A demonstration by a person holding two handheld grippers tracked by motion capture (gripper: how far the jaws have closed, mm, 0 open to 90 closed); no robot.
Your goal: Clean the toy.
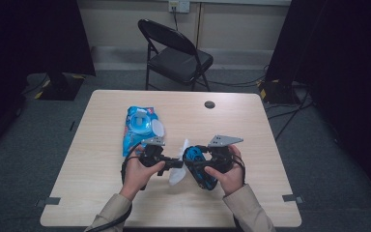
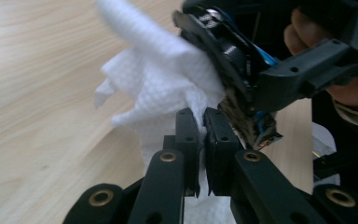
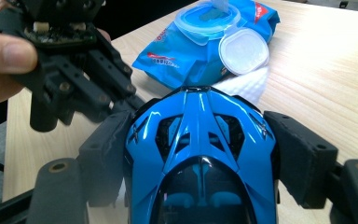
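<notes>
Your left claw (image 2: 204, 122) is clenched on a crumpled white wet wipe (image 2: 161, 79): in the left gripper view the cloth is pinched between the two black jaws, which stand almost together, and most of it billows up and away beyond their tips. The wipe's far edge is pressed against the dark underside of the glossy blue toy car (image 2: 235, 65), which sits just past those tips.

Your right claw (image 3: 200, 154) is grasping that blue toy car (image 3: 200, 154) across its body. In the right gripper view a black pad lies against each flank of the car, with the jaws set wide and the car's nose pointing away from the claw.

In the high view both claws are held close together above the pale wooden counter (image 1: 251, 125), the left claw (image 1: 174, 162) pointing toward the right claw (image 1: 193, 162), with the wipe (image 1: 178, 171) hanging between and beneath them.

Just beyond the left claw, a blue soft plastic pack of wet wipes (image 1: 137, 128) lies flat on the counter with its round white lid (image 3: 242, 50) flipped open.
</notes>
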